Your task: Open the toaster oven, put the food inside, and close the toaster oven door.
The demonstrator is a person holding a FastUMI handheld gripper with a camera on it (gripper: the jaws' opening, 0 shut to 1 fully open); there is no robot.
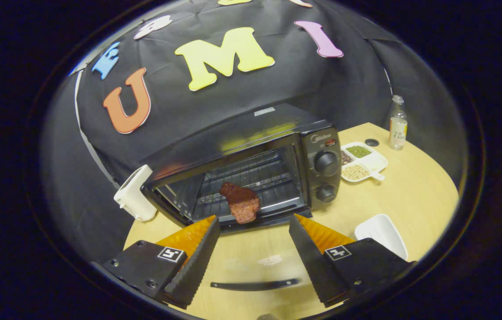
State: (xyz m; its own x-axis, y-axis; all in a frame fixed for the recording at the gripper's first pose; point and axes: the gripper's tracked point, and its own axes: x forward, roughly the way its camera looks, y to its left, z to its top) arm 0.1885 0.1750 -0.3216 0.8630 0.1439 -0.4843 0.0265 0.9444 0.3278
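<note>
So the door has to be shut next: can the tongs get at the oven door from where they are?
Probably yes. The tongs are open and empty, the door hangs down just ahead of them, and only bare table lies between.

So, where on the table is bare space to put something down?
Bare wood lies between the divided dish, the bottle and the white tray. It is crowded by the toaster oven, where the food sits. The claw is open.

brand name on toaster oven [251, 164], unreadable
</note>
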